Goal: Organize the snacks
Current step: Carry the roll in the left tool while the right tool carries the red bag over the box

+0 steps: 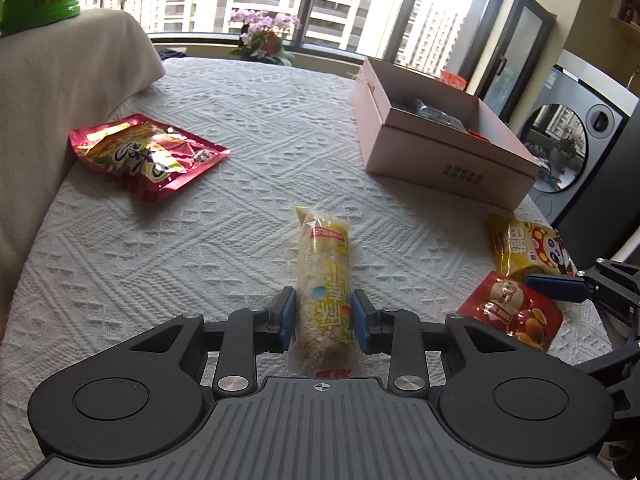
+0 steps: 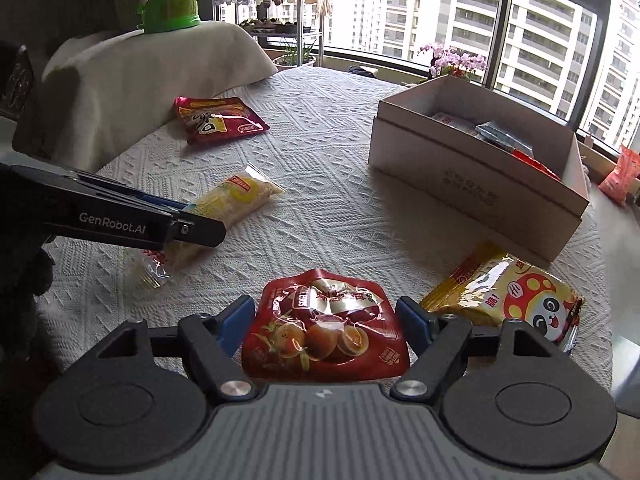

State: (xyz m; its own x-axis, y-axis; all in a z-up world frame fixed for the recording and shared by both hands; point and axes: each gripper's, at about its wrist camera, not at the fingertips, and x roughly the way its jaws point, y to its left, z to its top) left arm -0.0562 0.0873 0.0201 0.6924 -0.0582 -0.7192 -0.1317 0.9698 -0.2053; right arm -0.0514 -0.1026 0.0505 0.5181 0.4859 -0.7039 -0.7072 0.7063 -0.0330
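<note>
My left gripper (image 1: 323,311) is shut on a long pale yellow snack pack (image 1: 325,276) lying on the white tablecloth; it also shows in the right wrist view (image 2: 236,196). My right gripper (image 2: 325,316) is open, its pads on either side of a red egg snack pouch (image 2: 324,328), which also shows in the left wrist view (image 1: 512,308). A yellow panda snack bag (image 2: 516,296) lies just right of the pouch. A red and yellow bag (image 1: 144,154) lies far left. An open cardboard box (image 1: 448,152) holding several snacks stands at the back right.
A cloth-draped chair back (image 2: 132,80) rises at the left with a green candy dispenser (image 2: 170,4) on top. Flowers (image 1: 264,36) stand by the window. The table edge (image 2: 600,320) runs close on the right. An orange packet (image 2: 620,176) lies beyond the box.
</note>
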